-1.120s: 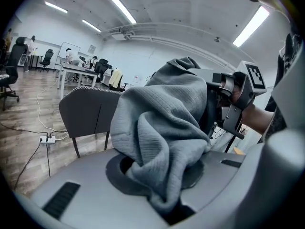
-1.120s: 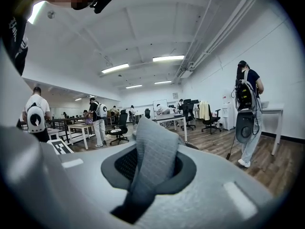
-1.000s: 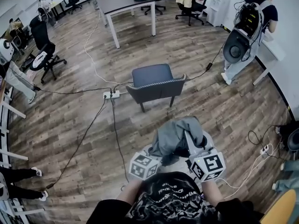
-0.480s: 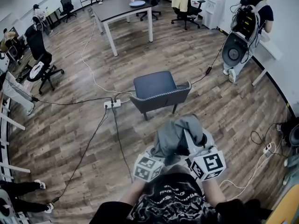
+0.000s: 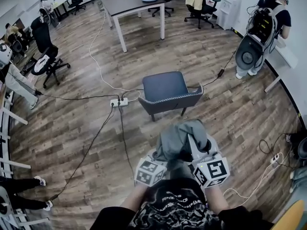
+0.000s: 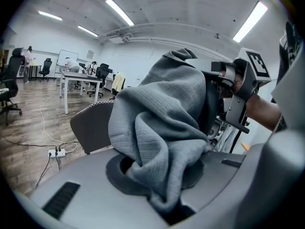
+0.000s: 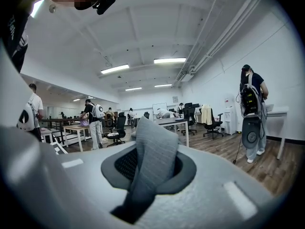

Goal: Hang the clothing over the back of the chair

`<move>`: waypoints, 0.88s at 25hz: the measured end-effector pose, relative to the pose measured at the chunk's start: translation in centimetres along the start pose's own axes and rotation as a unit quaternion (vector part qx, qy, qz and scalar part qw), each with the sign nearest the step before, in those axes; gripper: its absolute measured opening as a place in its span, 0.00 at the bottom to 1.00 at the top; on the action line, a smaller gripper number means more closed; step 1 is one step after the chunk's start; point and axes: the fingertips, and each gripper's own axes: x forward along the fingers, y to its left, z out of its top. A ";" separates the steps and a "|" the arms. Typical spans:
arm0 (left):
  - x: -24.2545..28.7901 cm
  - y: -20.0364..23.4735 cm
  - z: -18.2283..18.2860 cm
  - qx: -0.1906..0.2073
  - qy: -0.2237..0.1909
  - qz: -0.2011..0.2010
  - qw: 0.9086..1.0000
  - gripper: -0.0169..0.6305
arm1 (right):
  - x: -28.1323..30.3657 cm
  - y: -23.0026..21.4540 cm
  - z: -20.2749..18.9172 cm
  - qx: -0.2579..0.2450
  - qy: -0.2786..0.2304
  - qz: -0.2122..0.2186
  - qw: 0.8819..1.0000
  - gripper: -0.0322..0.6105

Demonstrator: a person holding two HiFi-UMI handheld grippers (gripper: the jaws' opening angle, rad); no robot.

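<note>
A dark grey chair (image 5: 169, 91) stands on the wood floor ahead of me, its back rail (image 5: 173, 99) on the side nearest me. I hold a bunched grey garment (image 5: 179, 139) between both grippers, short of the chair and above the floor. My left gripper (image 5: 166, 158) is shut on a thick fold of the garment (image 6: 159, 128), which fills its view; the chair (image 6: 93, 125) shows behind and to the left. My right gripper (image 5: 195, 150) is shut on a narrow strip of the garment (image 7: 152, 159) that rises between its jaws.
A white power strip (image 5: 119, 102) and long cables lie on the floor left of the chair. A table (image 5: 134, 1) stands further back. A person with a backpack (image 5: 261, 37) stands at the right, and an office chair (image 5: 45, 51) at the left.
The chair has drifted a little right and slightly nearer in the head view as I walk. Both grippers keep the same hold on the garment.
</note>
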 end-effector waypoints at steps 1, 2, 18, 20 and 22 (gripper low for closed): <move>0.3 0.1 0.1 -0.002 0.001 0.002 1.000 0.15 | 0.4 -0.2 0.0 0.000 0.001 0.002 1.000 0.15; 0.5 0.3 0.3 -0.004 0.001 0.003 1.000 0.15 | 0.7 -0.5 0.1 -0.001 0.003 0.005 1.000 0.15; 6.7 2.4 5.4 -0.010 -0.006 0.009 1.000 0.15 | 6.6 -5.6 3.1 -0.024 0.005 0.057 0.998 0.15; 7.4 2.6 5.9 -0.006 0.002 0.012 1.000 0.15 | 7.2 -6.2 3.4 -0.026 0.007 0.062 0.998 0.15; 7.9 2.8 6.6 -0.014 -0.001 0.009 1.000 0.15 | 7.8 -6.7 3.8 -0.026 0.006 0.068 0.997 0.15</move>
